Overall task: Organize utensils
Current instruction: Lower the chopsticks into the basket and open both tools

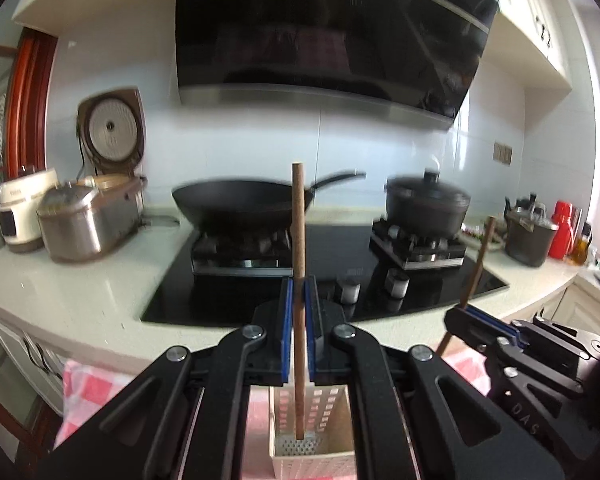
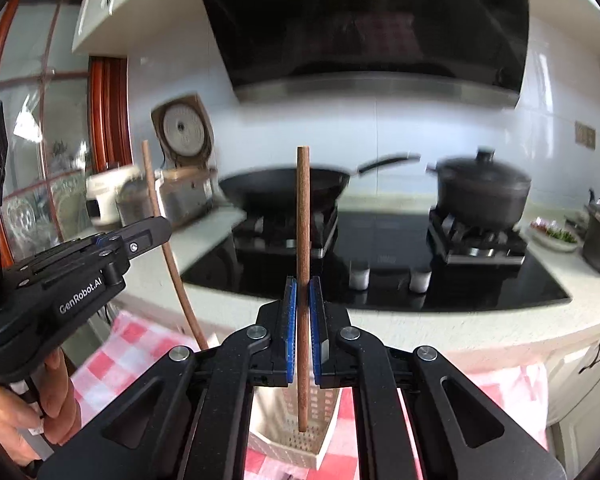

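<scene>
Each claw is clamped on an upright wooden chopstick, the left claw (image 1: pixel 299 304) on the left chopstick (image 1: pixel 299 240) and the right claw (image 2: pixel 303 304) on the right chopstick (image 2: pixel 303 232), both tips hanging directly over the white perforated utensil holder (image 1: pixel 312 450) below.
</scene>
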`<state>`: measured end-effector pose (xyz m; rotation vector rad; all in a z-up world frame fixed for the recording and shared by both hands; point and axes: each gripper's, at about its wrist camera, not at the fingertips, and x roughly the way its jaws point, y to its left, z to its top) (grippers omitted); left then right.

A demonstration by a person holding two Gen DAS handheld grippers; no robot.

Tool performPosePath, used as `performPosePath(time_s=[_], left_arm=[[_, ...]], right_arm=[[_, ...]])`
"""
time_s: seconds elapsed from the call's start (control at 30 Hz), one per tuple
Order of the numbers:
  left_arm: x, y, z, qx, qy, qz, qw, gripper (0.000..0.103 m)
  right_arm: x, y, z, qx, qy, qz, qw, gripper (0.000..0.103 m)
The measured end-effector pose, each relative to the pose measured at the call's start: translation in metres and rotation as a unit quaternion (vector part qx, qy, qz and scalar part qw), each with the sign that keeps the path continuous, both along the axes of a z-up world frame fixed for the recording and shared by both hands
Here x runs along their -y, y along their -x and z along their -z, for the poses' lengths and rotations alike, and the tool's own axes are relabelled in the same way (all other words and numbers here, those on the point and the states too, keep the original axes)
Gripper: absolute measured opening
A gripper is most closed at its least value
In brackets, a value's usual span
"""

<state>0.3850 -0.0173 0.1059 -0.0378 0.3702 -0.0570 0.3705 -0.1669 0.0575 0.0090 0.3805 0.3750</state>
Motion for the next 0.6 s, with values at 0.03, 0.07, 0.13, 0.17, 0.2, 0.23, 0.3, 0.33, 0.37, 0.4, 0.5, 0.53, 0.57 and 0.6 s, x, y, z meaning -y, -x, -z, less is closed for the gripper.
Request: performPosePath(time_s=[0.03,0.07,0.13,0.17,0.2,0.23,0.3,0.33,0.37,0.4,0.5,0.53,0.57,0.6], left_arm=[[0.0,-0.006,0.011,-0.011,-0.002,-0.001,0.9999,0.006],[-0.001,-0.01,0.019,-0.02,-0.002,-0.001,0.9998,0.006],[-0.004,-0.016,0.035,-0.037,0.0,-0.002,0.9993,0.006],[-0.005,-0.018,0.042,-0.045,0.003,-0.002,0.999,0.006],[-0.008,-0.02,0.05,-0.056,0.008,-0.001,0.9984,0.006],[-0.01,-0.02,0.056,-0.062,0.011,-0.002,0.998,0.006],[-0.014,-0.021,0.063,-0.069,0.012,-0.008,0.9975,0.007],[-0.015,-0.019,0.064,-0.07,0.012,-0.008,0.9975,0.008],[-0.018,-0.017,0.064,-0.07,0.014,-0.009,0.9974,0.009],[-0.021,-0.014,0.062,-0.067,0.016,-0.011,0.9976,0.015],[-0.03,0.005,0.051,-0.048,0.011,-0.027,0.9984,0.043],[-0.033,0.015,0.047,-0.04,0.009,-0.032,0.9987,0.052],[-0.036,0.023,0.043,-0.035,0.006,-0.036,0.9987,0.054],[-0.039,0.034,0.043,-0.033,-0.002,-0.046,0.9984,0.058]], right_arm=[[-0.002,-0.005,0.008,-0.011,0.004,-0.003,1.0,0.007],[-0.004,-0.012,0.017,-0.023,0.008,-0.004,1.0,0.007],[-0.007,-0.023,0.029,-0.044,0.016,-0.009,0.999,0.007],[-0.01,-0.029,0.036,-0.057,0.023,-0.015,0.998,0.007],[-0.012,-0.031,0.041,-0.064,0.027,-0.017,0.997,0.007],[-0.013,-0.033,0.046,-0.07,0.028,-0.021,0.997,0.008],[-0.015,-0.035,0.052,-0.079,0.028,-0.022,0.996,0.009],[-0.015,-0.034,0.053,-0.079,0.026,-0.021,0.996,0.011],[-0.011,-0.029,0.049,-0.076,0.02,-0.015,0.997,0.016],[-0.011,-0.029,0.049,-0.076,0.02,-0.015,0.997,0.025],[0.002,-0.012,0.039,-0.059,0.004,-0.004,0.998,0.037],[0.007,-0.005,0.036,-0.055,0.002,0.0,0.998,0.037],[0.012,0.004,0.035,-0.052,-0.002,0.002,0.999,0.037],[0.016,0.012,0.034,-0.05,-0.006,0.003,0.999,0.037]])
